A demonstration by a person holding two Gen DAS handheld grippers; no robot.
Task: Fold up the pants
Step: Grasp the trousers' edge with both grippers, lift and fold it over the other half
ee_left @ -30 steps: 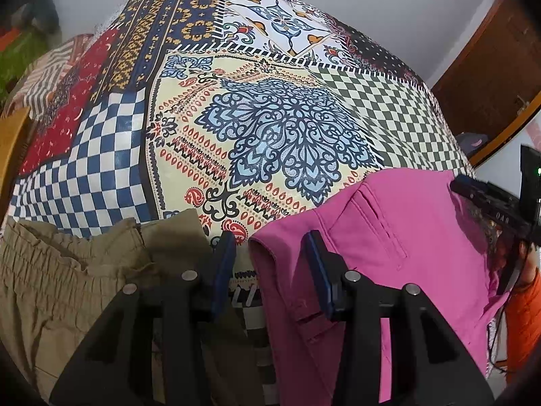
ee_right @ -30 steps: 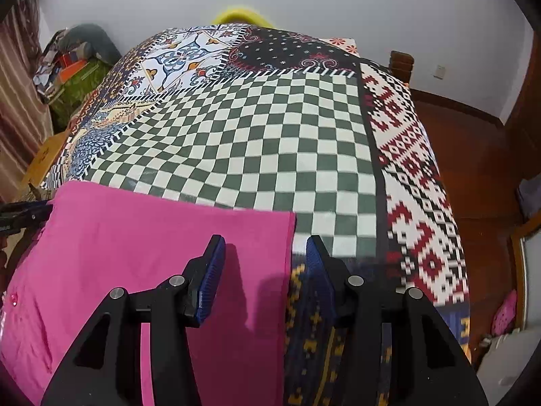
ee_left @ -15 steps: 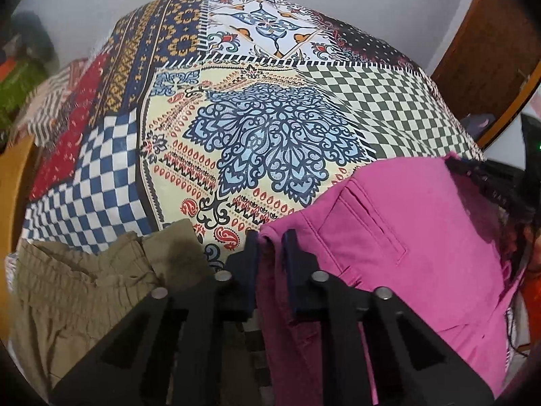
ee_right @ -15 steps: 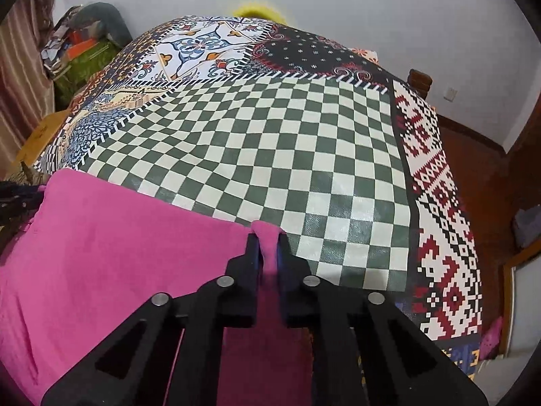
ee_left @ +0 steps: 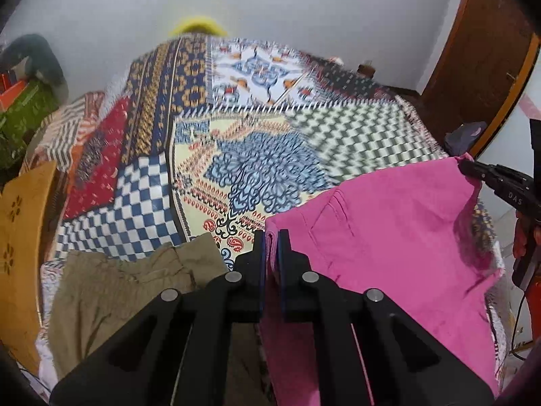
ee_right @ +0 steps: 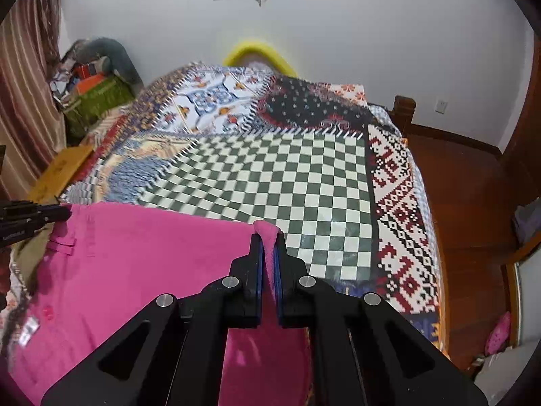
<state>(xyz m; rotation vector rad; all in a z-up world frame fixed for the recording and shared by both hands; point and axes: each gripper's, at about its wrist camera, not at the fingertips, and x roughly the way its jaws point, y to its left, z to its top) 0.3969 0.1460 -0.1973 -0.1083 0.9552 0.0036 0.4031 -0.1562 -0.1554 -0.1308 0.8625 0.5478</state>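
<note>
patchwork bedspread (ee_right: 270,176) covers the bed; pink pants (ee_right: 135,270) are spread at its near edge. one corner each is pinched by the left gripper (ee_left: 269,237) and right gripper (ee_right: 267,237), jaws closed on cloth and lifted, presumably for folding over. khaki pants (ee_left: 118,287) lie beside.

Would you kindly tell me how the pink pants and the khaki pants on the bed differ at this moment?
The bright pink cotton pants are pinched at two corners, by the left gripper and the right gripper; the khaki pants lie ungripped. The pink pants are fairly smooth, the khaki pants crumpled. Both rest on the patchwork bedspread.
</note>
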